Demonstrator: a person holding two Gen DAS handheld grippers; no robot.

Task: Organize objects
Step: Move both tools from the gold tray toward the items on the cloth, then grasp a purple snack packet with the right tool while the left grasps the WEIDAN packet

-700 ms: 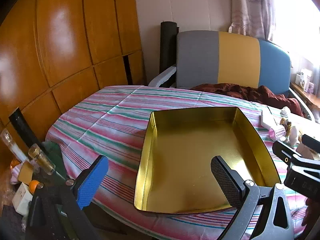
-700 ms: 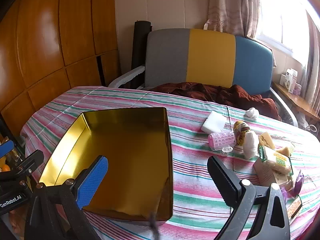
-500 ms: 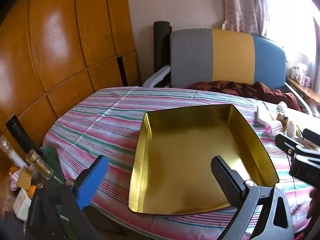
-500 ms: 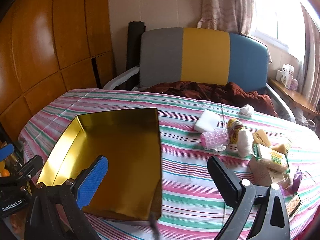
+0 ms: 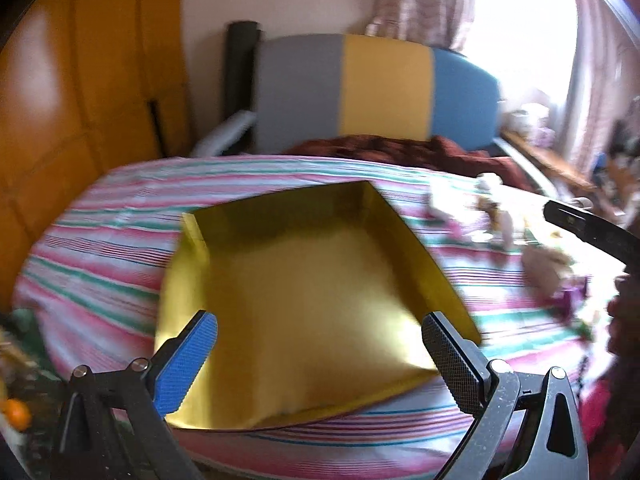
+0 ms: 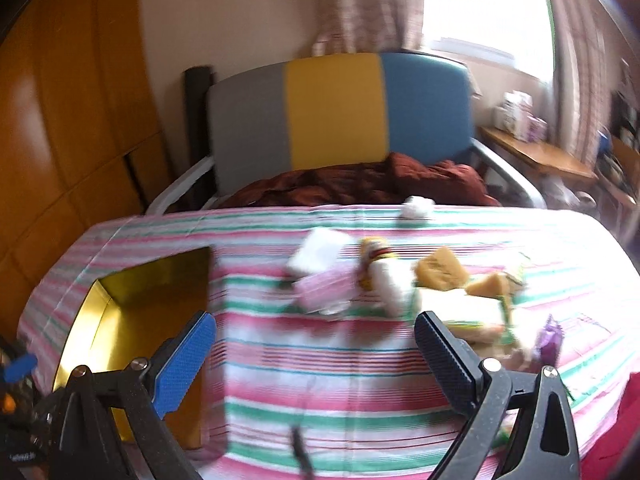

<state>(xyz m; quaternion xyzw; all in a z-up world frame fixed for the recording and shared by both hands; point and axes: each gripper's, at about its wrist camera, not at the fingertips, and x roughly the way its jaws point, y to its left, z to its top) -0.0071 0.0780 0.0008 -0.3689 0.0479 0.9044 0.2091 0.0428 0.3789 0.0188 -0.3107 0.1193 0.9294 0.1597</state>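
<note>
Views swung right; clutter motion-blurred; both hand-held grippers spread, empty.

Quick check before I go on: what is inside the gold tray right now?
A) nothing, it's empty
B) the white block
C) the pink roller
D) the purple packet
A: the gold tray shows only bare shiny floor, while the white block, the pink roller and the purple packet lie out on the striped cloth.
</note>
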